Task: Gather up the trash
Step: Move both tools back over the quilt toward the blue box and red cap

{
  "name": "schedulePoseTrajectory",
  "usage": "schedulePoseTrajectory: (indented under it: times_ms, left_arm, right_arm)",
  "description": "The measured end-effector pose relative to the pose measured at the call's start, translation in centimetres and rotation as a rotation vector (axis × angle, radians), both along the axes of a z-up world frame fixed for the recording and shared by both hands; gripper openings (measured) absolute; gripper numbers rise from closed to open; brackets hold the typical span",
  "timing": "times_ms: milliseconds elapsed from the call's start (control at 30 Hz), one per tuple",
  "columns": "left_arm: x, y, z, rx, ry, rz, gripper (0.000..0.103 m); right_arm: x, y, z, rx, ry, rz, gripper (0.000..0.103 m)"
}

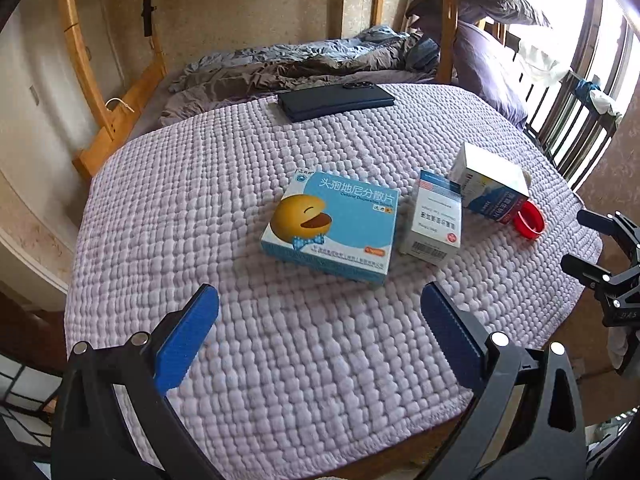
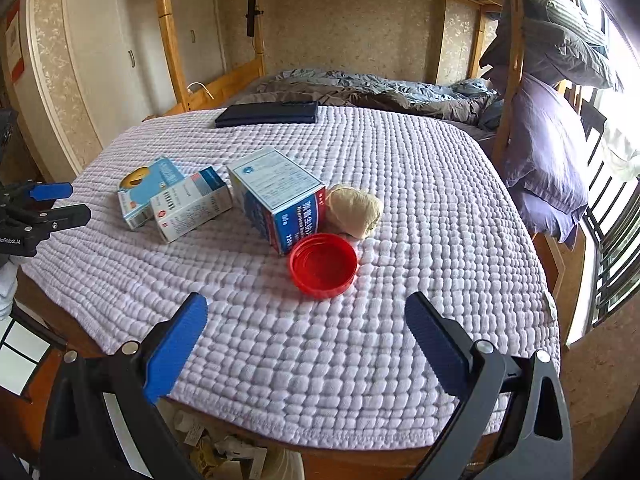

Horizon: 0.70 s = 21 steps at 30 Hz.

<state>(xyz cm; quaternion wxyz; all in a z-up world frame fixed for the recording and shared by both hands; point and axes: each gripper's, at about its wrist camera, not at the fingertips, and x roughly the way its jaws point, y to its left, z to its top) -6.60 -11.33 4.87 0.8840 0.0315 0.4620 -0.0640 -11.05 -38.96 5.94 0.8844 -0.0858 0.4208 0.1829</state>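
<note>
On the lilac quilt [image 1: 240,208] lie a flat blue box with a yellow face [image 1: 334,226] [image 2: 146,190], a narrow white box [image 1: 434,220] [image 2: 192,210], a taller blue-and-white box [image 1: 490,188] [image 2: 276,200], a red lid [image 1: 529,219] [image 2: 323,266] and a crumpled beige wad [image 2: 352,210]. My left gripper [image 1: 320,322] hovers open just short of the flat box, nothing between its blue pads. Open and empty too, my right gripper [image 2: 306,326] hangs just short of the red lid. Each gripper shows at the other view's edge [image 1: 600,248] [image 2: 44,204].
A dark flat case [image 1: 336,100] [image 2: 267,114] lies at the quilt's far edge, with rumpled grey bedding [image 1: 304,66] behind it. Wooden bunk posts [image 1: 446,20] [image 2: 512,64] and purple pillows [image 2: 548,156] stand right. Paper scraps in a bin [image 2: 224,450] show below the near edge.
</note>
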Motion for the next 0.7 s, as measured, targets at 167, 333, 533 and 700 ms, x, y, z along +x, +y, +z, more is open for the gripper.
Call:
schedulePoseTrajectory:
  times_ms: [167, 333, 533, 700]
  left_arm:
    - [3.1, -0.5, -1.1, 0.061, 0.023, -0.075, 0.102]
    - [5.1, -0.7, -2.0, 0.041, 0.06, -0.148, 0.102]
    - [6.4, -1.0, -2.4, 0.002, 0.083, -0.211, 0.102]
    - [7.0, -1.4, -2.7, 0.012, 0.098, -0.251, 0.102]
  right_arm:
    - [2.1, 0.8, -1.0, -0.011, 0.017, -0.016, 0.096]
    - [3.3, 1.6, -1.5, -0.008, 0.026, -0.02, 0.096]
    - [4.1, 2.1, -1.8, -0.006, 0.04, -0.022, 0.095]
    - [4.7, 2.2, -2.3, 0.005, 0.061, -0.027, 0.087]
